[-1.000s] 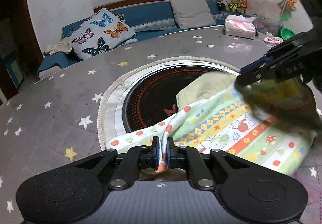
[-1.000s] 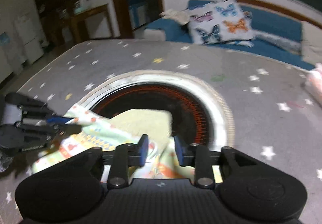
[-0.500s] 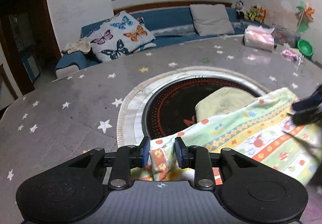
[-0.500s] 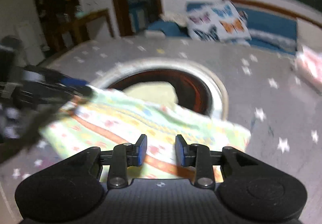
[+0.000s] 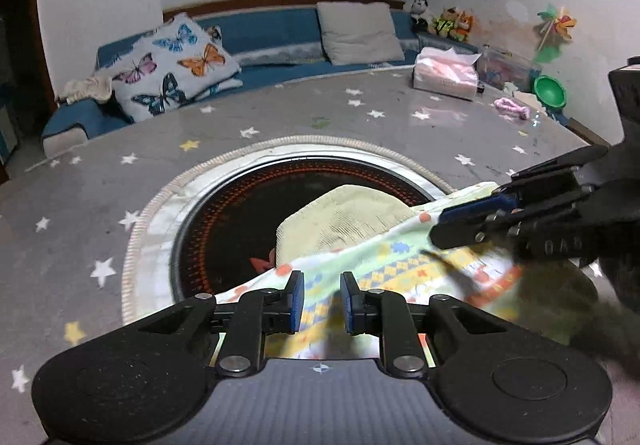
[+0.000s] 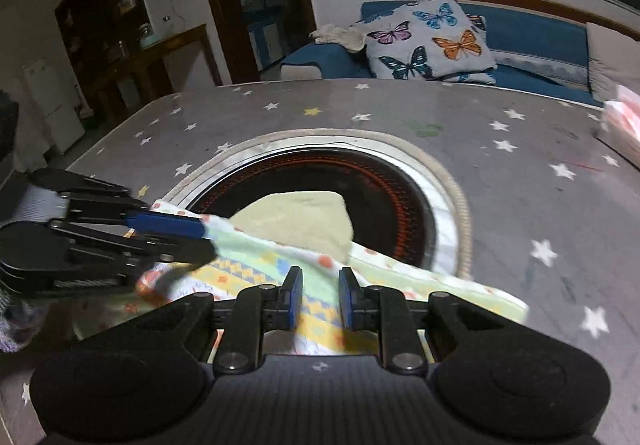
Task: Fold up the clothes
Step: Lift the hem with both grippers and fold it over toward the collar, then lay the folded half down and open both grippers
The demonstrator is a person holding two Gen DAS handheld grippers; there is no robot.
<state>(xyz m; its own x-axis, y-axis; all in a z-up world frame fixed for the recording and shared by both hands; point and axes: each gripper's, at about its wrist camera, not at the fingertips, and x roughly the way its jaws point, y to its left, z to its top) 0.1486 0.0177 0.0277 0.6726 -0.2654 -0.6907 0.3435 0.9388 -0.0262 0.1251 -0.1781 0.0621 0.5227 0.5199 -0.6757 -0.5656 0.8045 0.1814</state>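
A patterned cloth with orange dots and yellow-green bands lies on the star-printed table, partly over the dark round inset. A pale yellow folded piece rests on that inset, its near edge under the patterned cloth. My left gripper is open, its fingers astride the cloth's near edge. The right gripper reaches in from the right over the cloth's far corner. In the right wrist view my right gripper is open above the cloth, and the left gripper comes in from the left.
A pink tissue pack, a clear box, a green bowl and a small pink item sit at the table's far right. Behind the table is a blue sofa with a butterfly cushion.
My left gripper was shut on the cloth's edge a second ago and has since opened and let go. The cloth has been spread flatter over the table; both grippers shifted.
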